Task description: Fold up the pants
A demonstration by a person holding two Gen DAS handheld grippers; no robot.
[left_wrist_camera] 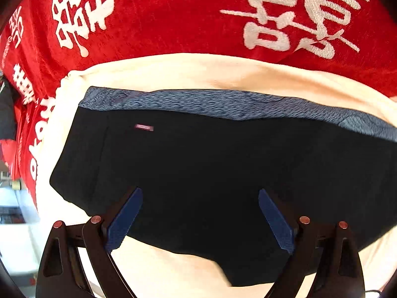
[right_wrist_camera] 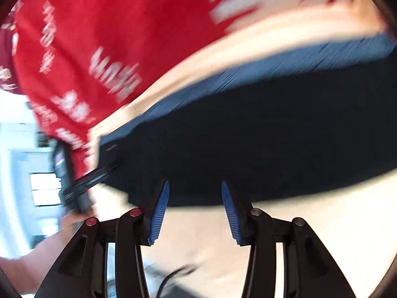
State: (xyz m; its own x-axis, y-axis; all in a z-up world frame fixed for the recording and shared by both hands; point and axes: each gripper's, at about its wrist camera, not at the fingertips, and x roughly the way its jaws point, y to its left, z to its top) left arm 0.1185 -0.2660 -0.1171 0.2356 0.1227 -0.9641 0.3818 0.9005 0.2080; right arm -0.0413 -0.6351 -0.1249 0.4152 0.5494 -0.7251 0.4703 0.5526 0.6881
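I see the folded black pants (left_wrist_camera: 211,173) lying on a cream cloth (left_wrist_camera: 173,74). My left gripper (left_wrist_camera: 200,193) gapes wide above them; my right gripper (right_wrist_camera: 195,186) is half apart, holding nothing.

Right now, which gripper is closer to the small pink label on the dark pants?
Left. The left gripper hangs open over the pants, with the pink label just ahead. The right gripper is open at the pants' near edge; no label shows in its blurred view.
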